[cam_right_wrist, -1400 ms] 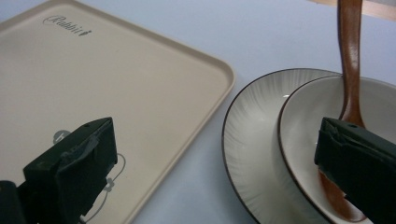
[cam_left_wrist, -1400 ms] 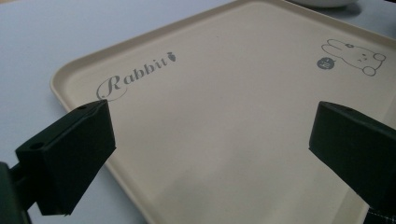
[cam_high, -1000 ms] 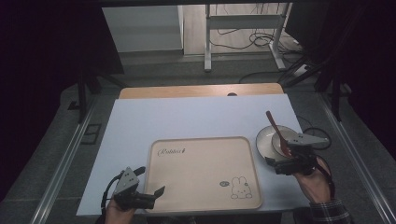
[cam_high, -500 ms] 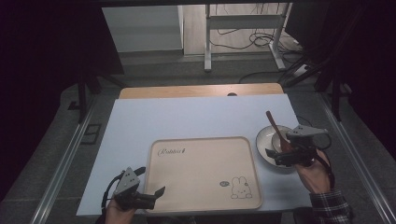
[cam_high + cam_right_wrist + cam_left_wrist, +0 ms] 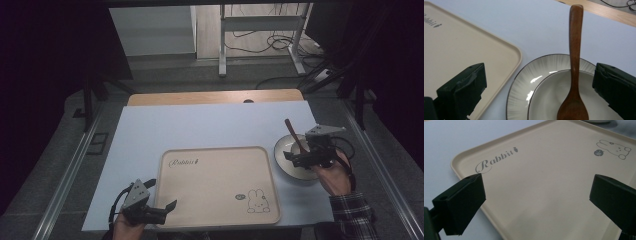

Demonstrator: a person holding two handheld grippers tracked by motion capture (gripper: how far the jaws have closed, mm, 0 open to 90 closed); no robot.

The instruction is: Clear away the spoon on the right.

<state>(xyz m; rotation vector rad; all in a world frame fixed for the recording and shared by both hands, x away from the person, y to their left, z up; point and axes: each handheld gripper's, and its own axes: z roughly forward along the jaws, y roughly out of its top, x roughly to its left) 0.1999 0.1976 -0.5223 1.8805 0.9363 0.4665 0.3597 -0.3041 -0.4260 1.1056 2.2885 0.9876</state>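
Note:
A beige tray (image 5: 217,185) printed with "Rabbit" and a bunny lies at the table's front centre. To its right sits a white plate (image 5: 285,150) with a dark rim, and a brown wooden spoon (image 5: 294,132) rests in it, handle pointing away. My right gripper (image 5: 292,160) hovers open over the plate's near part. In the right gripper view the spoon (image 5: 575,50) lies between the spread jaws, touching neither, above the plate (image 5: 524,82). My left gripper (image 5: 162,194) is open at the tray's front left corner. Its jaws straddle the bare tray (image 5: 544,170) in the left gripper view.
The pale blue tabletop (image 5: 200,125) stretches behind the tray, with a wooden strip (image 5: 215,96) along its far edge. Metal rails run down both sides. A frame's legs and cables (image 5: 250,45) lie on the floor beyond.
My right gripper has shifted slightly left and farther over the plate, still open. The left gripper, tray and spoon have not moved.

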